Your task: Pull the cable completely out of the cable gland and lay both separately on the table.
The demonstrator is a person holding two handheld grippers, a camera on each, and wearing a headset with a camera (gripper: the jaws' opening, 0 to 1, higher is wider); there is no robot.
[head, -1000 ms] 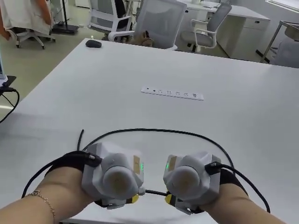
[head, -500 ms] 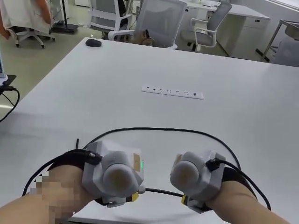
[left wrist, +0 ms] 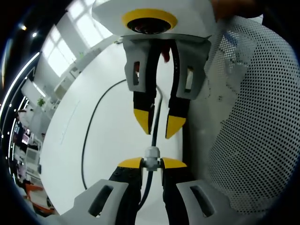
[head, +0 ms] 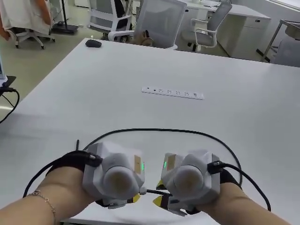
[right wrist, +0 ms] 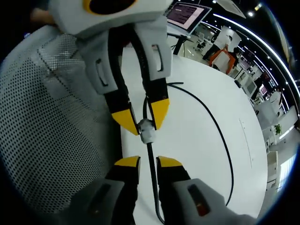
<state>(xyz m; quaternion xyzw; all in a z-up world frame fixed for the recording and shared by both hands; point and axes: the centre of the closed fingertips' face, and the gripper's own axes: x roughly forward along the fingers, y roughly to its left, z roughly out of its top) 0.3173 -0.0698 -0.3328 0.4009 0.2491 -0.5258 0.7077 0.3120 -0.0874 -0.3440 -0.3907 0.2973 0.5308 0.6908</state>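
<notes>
A thin black cable [head: 154,131] loops in an arc over the white table [head: 225,122]. Its near end runs between my two grippers. My left gripper [left wrist: 152,163] is shut on the small white cable gland [left wrist: 151,154], and the cable passes through the gland. My right gripper [right wrist: 148,162] faces it tip to tip. Its jaws stand slightly apart on either side of the cable [right wrist: 151,154], just behind the gland [right wrist: 146,130]. In the head view the left gripper [head: 136,198] and the right gripper [head: 159,199] sit close together at the table's near edge.
A white power strip [head: 173,93] lies at mid-table. A dark mouse [head: 93,43] sits at the far left corner. Office chairs [head: 159,21] stand beyond the table. A mesh chair back [left wrist: 253,117] is close behind the grippers.
Half a second ago my right gripper was further right along the cable. It is now back beside the left gripper. The left gripper has stayed put with the gland.
</notes>
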